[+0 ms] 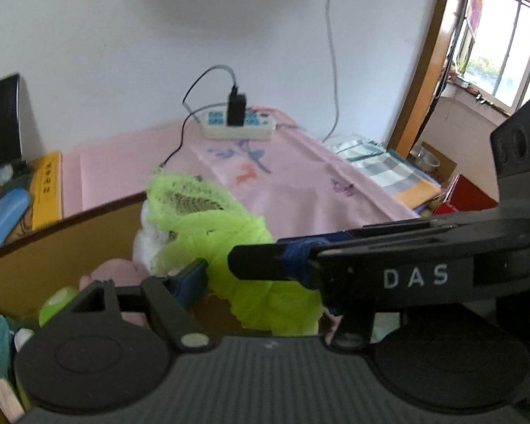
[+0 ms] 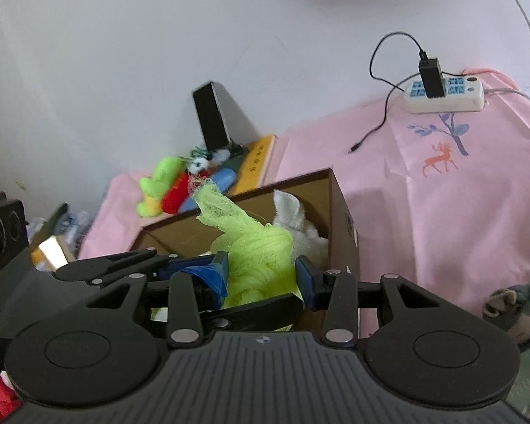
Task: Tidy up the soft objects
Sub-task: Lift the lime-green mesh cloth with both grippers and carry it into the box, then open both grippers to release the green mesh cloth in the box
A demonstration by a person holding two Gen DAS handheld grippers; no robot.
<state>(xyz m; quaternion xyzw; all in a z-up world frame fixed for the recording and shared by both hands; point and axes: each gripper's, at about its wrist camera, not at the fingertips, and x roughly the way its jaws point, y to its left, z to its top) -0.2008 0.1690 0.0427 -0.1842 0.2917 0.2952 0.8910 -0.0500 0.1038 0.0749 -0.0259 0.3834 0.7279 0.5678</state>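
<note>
A neon green mesh cloth (image 2: 254,247) is held over an open cardboard box (image 2: 339,212) on a pink bedsheet. My right gripper (image 2: 261,275) is shut on the cloth's bunched middle. My left gripper (image 1: 226,268) is also shut on the green cloth (image 1: 229,243), seen in the left wrist view above the box wall (image 1: 53,247). The left gripper's body crosses the right wrist view at lower left. A white soft item (image 2: 296,219) lies inside the box, along with pink and green soft things (image 1: 99,282).
A pile of soft toys (image 2: 173,183), a yellow book (image 2: 258,159) and a black speaker (image 2: 212,116) sit by the wall. A power strip (image 2: 445,95) with charger and cable lies on the pink sheet (image 2: 441,194). A grey-green plush (image 2: 516,300) lies at right.
</note>
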